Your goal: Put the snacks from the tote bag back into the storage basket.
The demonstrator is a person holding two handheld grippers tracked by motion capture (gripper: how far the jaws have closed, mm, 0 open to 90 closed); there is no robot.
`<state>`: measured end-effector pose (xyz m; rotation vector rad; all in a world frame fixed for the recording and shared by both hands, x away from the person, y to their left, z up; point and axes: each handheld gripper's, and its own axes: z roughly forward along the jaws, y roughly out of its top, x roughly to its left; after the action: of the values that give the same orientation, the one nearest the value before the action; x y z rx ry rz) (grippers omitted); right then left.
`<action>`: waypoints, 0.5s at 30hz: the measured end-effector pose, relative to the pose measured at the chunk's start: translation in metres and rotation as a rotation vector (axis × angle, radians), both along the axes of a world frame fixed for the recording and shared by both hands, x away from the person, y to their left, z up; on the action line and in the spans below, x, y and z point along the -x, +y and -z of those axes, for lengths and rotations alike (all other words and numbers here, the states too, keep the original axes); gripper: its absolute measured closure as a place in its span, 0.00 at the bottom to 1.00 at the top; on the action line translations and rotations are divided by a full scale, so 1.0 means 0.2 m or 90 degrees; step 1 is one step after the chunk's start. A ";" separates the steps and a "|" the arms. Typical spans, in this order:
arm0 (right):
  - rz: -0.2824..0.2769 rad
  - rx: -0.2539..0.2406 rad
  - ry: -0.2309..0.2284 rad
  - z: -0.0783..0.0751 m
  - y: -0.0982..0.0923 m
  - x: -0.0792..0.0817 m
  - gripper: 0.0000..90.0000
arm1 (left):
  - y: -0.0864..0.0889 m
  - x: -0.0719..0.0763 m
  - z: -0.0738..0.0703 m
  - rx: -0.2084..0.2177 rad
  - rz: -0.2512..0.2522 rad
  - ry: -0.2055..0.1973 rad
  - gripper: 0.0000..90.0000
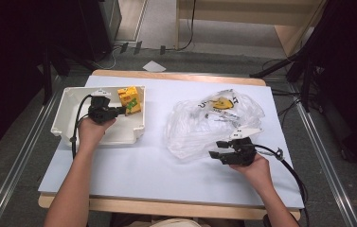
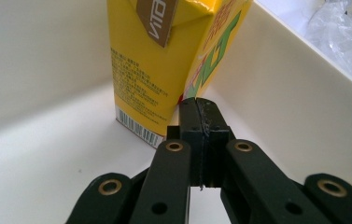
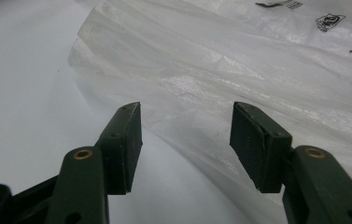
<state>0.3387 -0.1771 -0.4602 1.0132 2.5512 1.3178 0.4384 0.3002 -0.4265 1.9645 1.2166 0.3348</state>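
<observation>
l gripper (image 2: 200,122) closed by carton (image 2: 164,70), r gripper (image 3: 186,140) open, bag (image 3: 267,74) contents prob unclear

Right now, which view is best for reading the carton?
The left gripper view: the carton stands upright in the bin, close up, with its barcode and print legible, just beyond the shut left gripper. The high view shows it small, in the bin's far right corner. The right gripper view faces the plastic bag.

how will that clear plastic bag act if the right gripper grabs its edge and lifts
The plastic bag looks thin and crumpled, so it would probably go floppy and stretch rather than lift whole. Something yellow sits inside, likely to slide and drag it down. The right gripper, open at the bag's edge, might slip on the glossy film.
</observation>
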 end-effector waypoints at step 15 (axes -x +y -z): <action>-0.001 0.003 -0.001 0.00 0.00 0.00 0.50 | 0.02 -0.03 0.00 0.008 -0.021 -0.007 1.00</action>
<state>0.3387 -0.1769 -0.4608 1.0100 2.5525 1.3127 0.4442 0.3050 -0.4273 1.9317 1.2423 0.3537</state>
